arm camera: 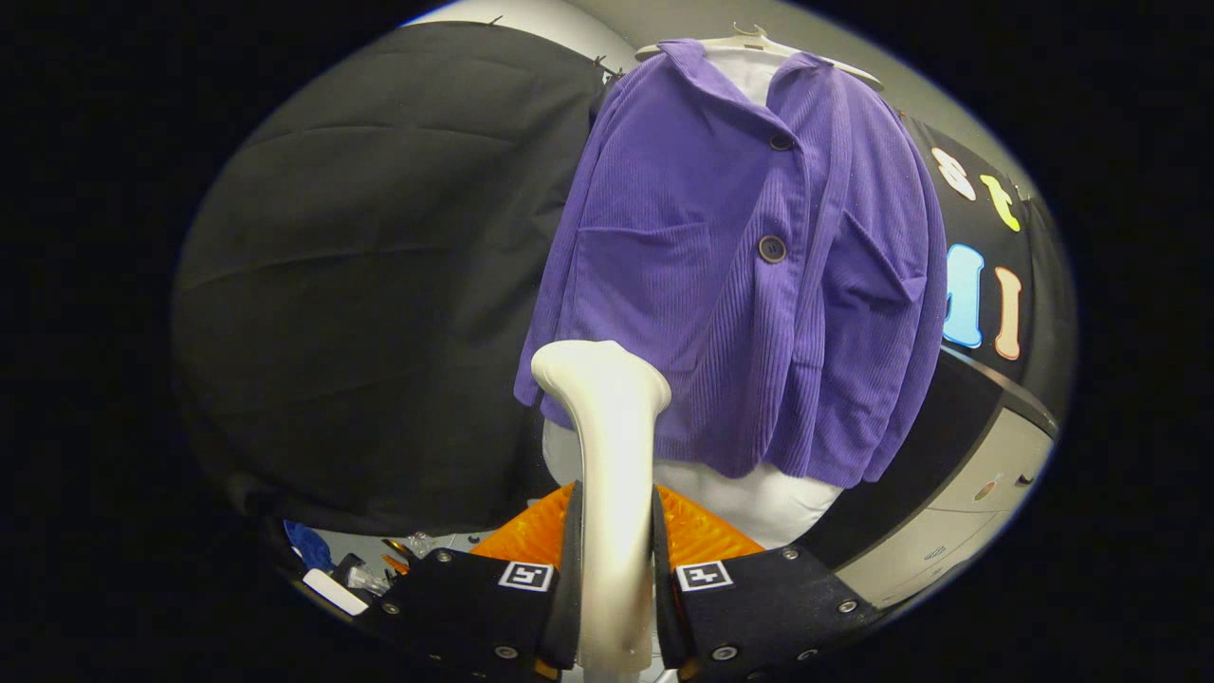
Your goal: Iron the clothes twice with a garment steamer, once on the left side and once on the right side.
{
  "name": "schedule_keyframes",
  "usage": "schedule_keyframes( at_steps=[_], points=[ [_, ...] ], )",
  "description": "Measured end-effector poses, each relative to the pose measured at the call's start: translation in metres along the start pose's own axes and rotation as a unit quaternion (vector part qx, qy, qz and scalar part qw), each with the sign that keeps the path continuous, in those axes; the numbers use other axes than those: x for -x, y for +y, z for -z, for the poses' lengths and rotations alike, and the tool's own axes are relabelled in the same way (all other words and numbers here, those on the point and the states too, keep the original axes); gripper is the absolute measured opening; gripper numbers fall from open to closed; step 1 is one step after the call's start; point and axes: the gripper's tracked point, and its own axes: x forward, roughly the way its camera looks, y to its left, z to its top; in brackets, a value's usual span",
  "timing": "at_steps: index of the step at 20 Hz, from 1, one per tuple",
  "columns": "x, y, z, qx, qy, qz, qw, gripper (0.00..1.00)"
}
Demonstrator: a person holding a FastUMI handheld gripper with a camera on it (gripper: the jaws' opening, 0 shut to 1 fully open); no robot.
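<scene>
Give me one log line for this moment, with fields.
gripper: shut on steamer | steamer head: near jacket hem, contact unclear | jacket: on hanger

We see black cloth [379,285] draping the booth wall on the left and far right, a pale wall [664,24] above it, and a grey cabinet [958,512] near right.

steamer [612,446] clamped between fingers [569,569]; purple jacket [740,275] just beyond.
</scene>
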Motion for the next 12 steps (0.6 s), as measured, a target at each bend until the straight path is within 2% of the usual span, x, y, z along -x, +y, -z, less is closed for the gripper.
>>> schedule_keyframes(
  at_steps=[5, 12],
  points=[
    [0.017, -0.001, 0.01, -0.012, 0.006, -0.006, 1.0, 0.33],
    [0.096, -0.029, -0.011, -0.04, -0.054, -0.01, 0.998, 0.33]
  ],
)
